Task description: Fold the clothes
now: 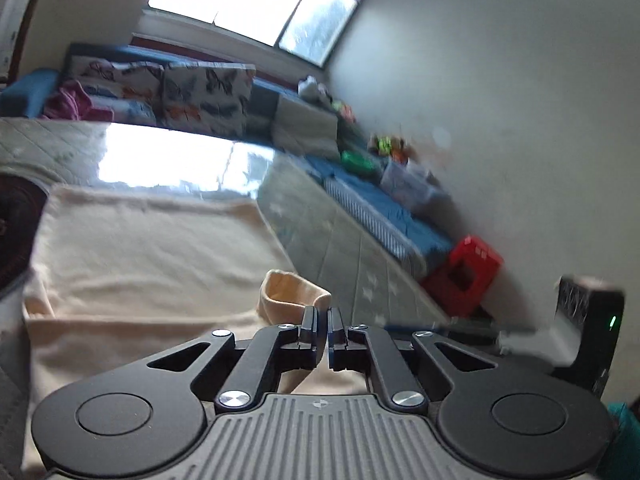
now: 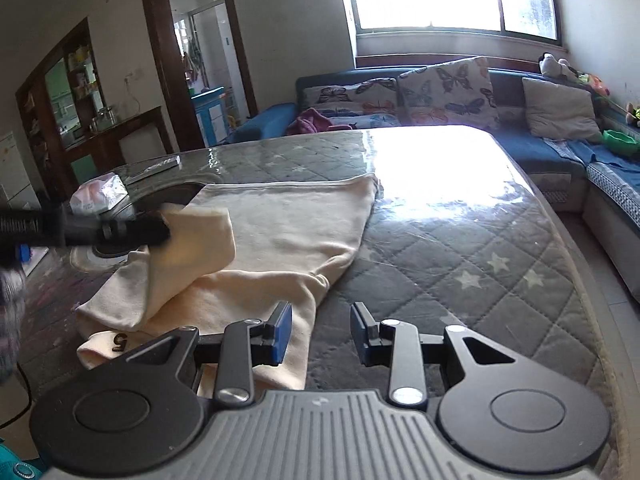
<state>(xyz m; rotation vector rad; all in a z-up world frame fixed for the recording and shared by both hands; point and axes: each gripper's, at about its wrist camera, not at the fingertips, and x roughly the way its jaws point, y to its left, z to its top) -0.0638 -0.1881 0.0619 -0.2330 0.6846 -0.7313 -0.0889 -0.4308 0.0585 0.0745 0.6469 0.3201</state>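
Note:
A cream garment [image 2: 288, 232] lies on the grey quilted table [image 2: 460, 264], partly folded. My left gripper [image 1: 323, 316] is shut on the garment's sleeve cuff [image 1: 290, 292] and holds it lifted over the body of the garment [image 1: 152, 256]. In the right wrist view the left gripper [image 2: 160, 230] comes in from the left, pinching the raised sleeve [image 2: 200, 240]. My right gripper [image 2: 322, 320] is open and empty, low over the garment's near right edge; its left finger is above the cloth, its right finger above the bare table.
A blue corner sofa [image 2: 560, 148] with butterfly cushions [image 2: 448, 88] runs behind and right of the table. A red stool [image 1: 464, 272] stands on the floor by the sofa. A tissue pack [image 2: 100, 196] and a dark round object [image 2: 116, 248] sit at the table's left.

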